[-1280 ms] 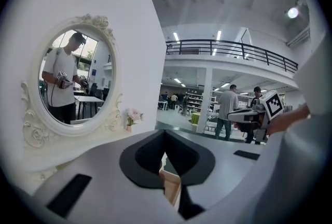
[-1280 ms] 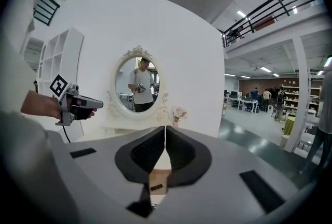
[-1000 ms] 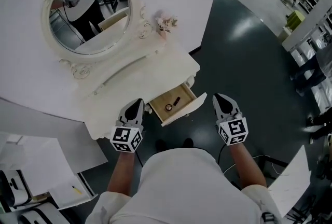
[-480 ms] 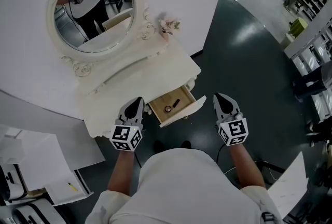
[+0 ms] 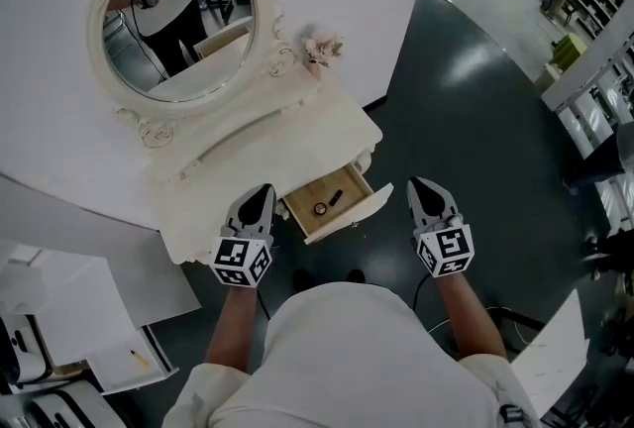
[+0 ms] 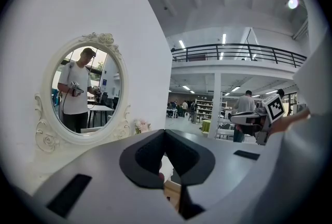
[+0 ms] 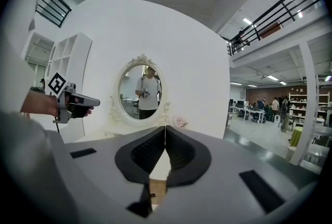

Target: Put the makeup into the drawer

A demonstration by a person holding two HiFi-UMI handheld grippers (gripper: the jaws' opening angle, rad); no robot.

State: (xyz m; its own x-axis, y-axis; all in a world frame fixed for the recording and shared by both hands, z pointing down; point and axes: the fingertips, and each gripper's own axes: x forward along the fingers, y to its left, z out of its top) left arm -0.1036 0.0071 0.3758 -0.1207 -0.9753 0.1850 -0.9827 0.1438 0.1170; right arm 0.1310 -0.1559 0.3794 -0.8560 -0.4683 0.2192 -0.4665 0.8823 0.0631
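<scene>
Drawer [image 5: 359, 209] open; makeup [image 5: 338, 194] lies inside. Left tool [image 5: 264, 192] and right tool [image 5: 417, 186] both pressed together, empty. Likely remaining: shutting the drawer.

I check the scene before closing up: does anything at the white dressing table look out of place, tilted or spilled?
Nothing looks spilled or damaged. Only the drawer stands pulled out of the dressing table, with a round item and a dark tube lying inside. The left gripper and the right gripper are shut and empty.
</scene>
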